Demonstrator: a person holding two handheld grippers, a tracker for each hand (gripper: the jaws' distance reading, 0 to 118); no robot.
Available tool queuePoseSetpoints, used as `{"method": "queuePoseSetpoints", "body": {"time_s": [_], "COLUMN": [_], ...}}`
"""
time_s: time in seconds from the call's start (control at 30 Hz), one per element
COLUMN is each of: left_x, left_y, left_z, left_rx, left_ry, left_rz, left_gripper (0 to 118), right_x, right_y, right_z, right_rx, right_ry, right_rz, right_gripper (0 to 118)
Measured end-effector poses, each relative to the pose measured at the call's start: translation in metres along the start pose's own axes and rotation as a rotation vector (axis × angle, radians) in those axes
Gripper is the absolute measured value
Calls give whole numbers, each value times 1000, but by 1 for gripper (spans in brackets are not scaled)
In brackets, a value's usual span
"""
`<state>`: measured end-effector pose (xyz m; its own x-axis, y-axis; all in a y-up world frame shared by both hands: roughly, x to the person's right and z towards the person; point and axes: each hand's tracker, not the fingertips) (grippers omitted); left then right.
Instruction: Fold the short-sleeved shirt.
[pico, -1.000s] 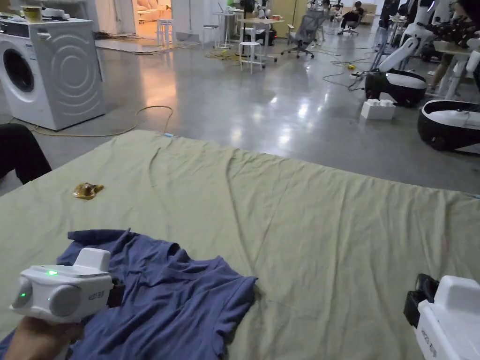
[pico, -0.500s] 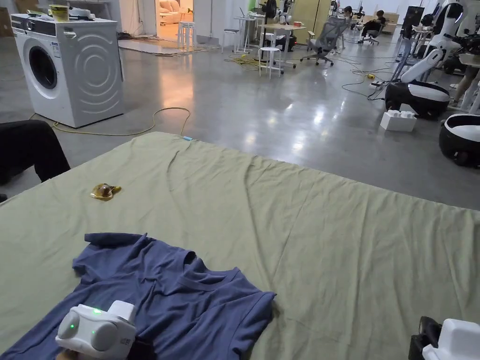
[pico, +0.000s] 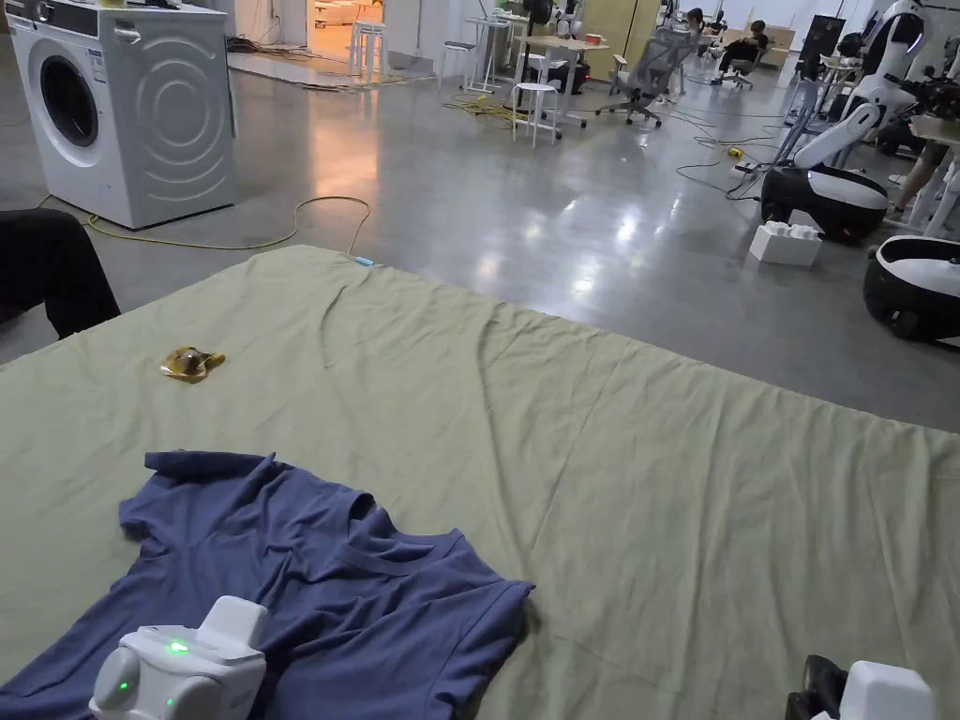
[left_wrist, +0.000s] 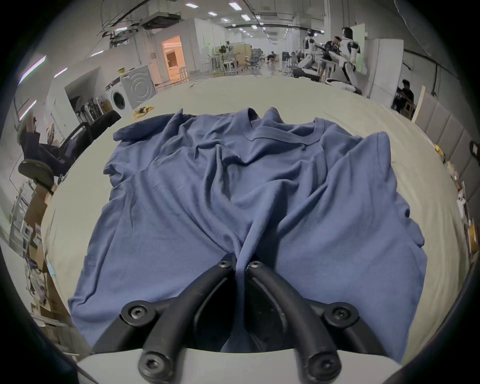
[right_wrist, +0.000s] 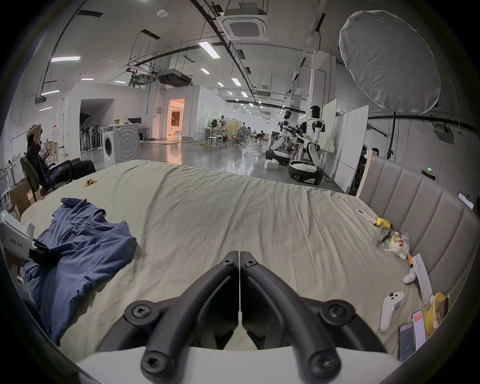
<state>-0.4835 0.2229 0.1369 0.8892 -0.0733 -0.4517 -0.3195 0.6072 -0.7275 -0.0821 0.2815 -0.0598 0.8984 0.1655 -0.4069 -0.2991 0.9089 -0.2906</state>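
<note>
Head view: a rumpled blue short-sleeved cotton shirt (pico: 309, 581) lies at the near left of a wide pale-green bed sheet (pico: 656, 469), collar pointing away from the person. The white housing of the left gripper (pico: 183, 670) sits over the shirt's near part at the bottom edge; its jaws are hidden from here. The right gripper (pico: 867, 694) shows as a white corner at the bottom right, well apart from the shirt, above bare sheet. A small crumpled golden wrapper (pico: 190, 363) lies on the sheet beyond the shirt, and a white front-loading washing machine (pico: 122, 108) stands on the grey floor past the bed.

Left gripper view: the left gripper (left_wrist: 240, 263) has its two black jaws drawn close, pinching a raised ridge of the shirt (left_wrist: 233, 187) between the tips. The rest of the shirt spreads out ahead, collar farthest off.

Right gripper view: the right gripper (right_wrist: 239, 257) has its jaws pressed together with nothing between them, over bare sheet (right_wrist: 233, 207). The shirt (right_wrist: 78, 249) lies far to the left, where the left gripper (right_wrist: 39, 253) bites into its cloth. A grey padded headboard (right_wrist: 415, 207) borders the bed on the right.
</note>
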Motion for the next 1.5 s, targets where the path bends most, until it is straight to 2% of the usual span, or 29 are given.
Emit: {"method": "queuePoseSetpoints", "body": {"time_s": [0.1, 0.13, 0.23, 0.27, 0.37, 0.4, 0.63, 0.77, 1.1, 1.33, 1.5], "left_x": [1, -20, -26, -41, -51, -33, 2, 43, 164, 269, 340], "left_y": [-2, 11, 27, 31, 55, 61, 128, 161, 204, 192, 152], "left_z": [21, -20, 0, -35, -29, 7, 73, 115, 156, 164, 143], "left_rx": [54, 90, 163, 175, 253, 282, 485, 573, 639, 618, 493], "left_ry": [-12, -35, -75, -55, -85, -80, -132, -183, -430, -604, -683], "left_rz": [40, 75, 128, 117, 137, 135, 78, 40, -107, -203, -284], "left_gripper": [3, 3, 3, 3, 3, 3, 3, 3, 3, 3, 3], "right_x": [0, 1, 7, 9, 16, 19, 44, 60, 103, 142, 164], "right_y": [0, 1, 4, 5, 8, 8, 17, 24, 31, 27, 15], "right_z": [1, 1, 2, 3, 7, 9, 26, 37, 69, 93, 103], "right_rx": [3, 6, 13, 17, 38, 46, 90, 124, 190, 216, 203], "right_ry": [1, 1, -2, -3, -13, -18, -50, -74, -136, -217, -266], "right_rz": [3, 4, 4, 3, -7, -8, -35, -51, -98, -116, -147], "right_gripper": [1, 1, 1, 1, 1, 1, 1, 1, 1, 1, 1]}}
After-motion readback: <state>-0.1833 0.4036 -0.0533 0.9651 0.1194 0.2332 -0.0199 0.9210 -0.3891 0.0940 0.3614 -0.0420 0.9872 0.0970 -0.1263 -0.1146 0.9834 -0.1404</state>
